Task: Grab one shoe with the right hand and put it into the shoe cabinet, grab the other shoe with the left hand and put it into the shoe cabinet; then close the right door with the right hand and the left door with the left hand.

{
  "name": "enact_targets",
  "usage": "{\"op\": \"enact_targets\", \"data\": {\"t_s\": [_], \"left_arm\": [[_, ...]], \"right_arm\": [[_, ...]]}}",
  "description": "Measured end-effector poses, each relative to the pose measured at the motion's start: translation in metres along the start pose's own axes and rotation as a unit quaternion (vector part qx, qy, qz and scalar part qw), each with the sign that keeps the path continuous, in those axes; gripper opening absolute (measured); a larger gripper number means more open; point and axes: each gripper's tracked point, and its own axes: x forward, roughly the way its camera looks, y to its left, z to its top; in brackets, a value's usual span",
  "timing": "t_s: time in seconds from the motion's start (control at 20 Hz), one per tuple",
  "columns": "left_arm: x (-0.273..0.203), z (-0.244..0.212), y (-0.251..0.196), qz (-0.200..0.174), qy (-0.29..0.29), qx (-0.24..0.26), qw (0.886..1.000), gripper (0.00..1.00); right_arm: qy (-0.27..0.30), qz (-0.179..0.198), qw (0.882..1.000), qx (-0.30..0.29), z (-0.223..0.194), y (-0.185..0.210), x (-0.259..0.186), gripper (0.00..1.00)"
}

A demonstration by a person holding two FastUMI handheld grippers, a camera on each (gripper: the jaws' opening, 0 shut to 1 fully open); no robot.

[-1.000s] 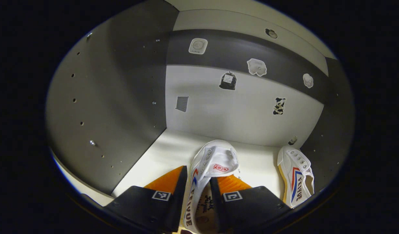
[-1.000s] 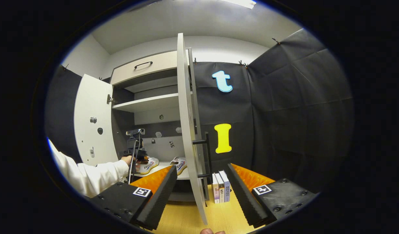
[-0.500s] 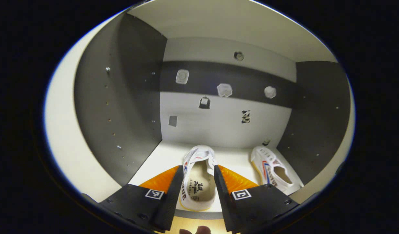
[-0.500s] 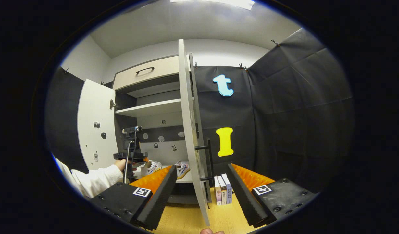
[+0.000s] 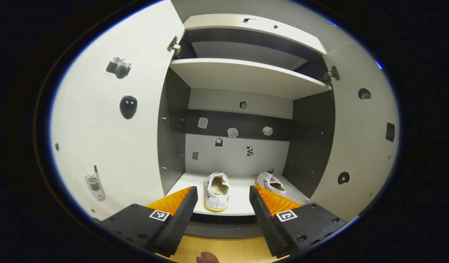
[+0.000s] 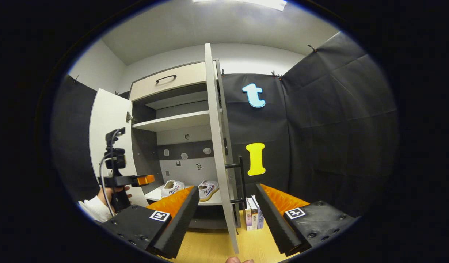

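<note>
Left shoe: white canvas, low-cut, pale yellow rubber sole, red and blue side stripes. Lies flat on the lower shelf of the shoe cabinet, long axis running front to back, heel toward the opening, toe toward the back wall.

Right shoe: same make, well apart to the right, near the dark side wall; long axis angled, toe turned toward the back. In the right gripper view both shoes sit side by side on that shelf.

Shoe cabinet: smooth pale boards, dark grey inner side walls and a dark band across the back, small stickers on the back wall. An upper shelf spans it.

Left door: open, flat white panel with stickers. Right door: open, seen edge-on, black bar handle.

Left tool: released, ribbed orange-and-black fingers spread, outside the cabinet, clear of both shoes; a hand holds it.

Right tool: released, fingers spread wide, grasping nothing, either side of the right door's edge.

Books: upright on the wood-grain floor.
</note>
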Motion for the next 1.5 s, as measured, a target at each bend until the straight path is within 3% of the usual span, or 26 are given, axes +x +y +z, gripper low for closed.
{"op": "enact_targets", "data": {"t_s": [0.1, 0.45, 0.8, 1.15, 1.5], "left_arm": [[-0.027, 0.002, 0.004, 0.009, -0.011, 0.022, 1.0, 0.93], [-0.102, 0.003, 0.003, 0.005, -0.021, 0.015, 1.0, 0.96], [-0.154, -0.003, 0.003, -0.012, -0.016, 0.007, 1.0, 0.96], [-0.177, -0.011, 0.007, -0.012, -0.014, 0.008, 1.0, 0.96], [-0.181, -0.01, 0.024, -0.003, -0.016, -0.001, 1.0, 0.96]], "right_arm": [[-0.001, -0.012, 1.0, -0.007, 0.001, -0.006, -0.001, 0.98], [0.008, -0.067, 0.997, -0.022, -0.005, -0.041, -0.004, 0.98], [0.01, -0.086, 0.996, -0.035, -0.002, -0.054, 0.0, 0.98], [0.013, -0.109, 0.993, -0.053, 0.0, -0.085, 0.039, 0.98], [0.025, -0.102, 0.993, -0.049, -0.011, -0.078, 0.075, 0.98]]}}
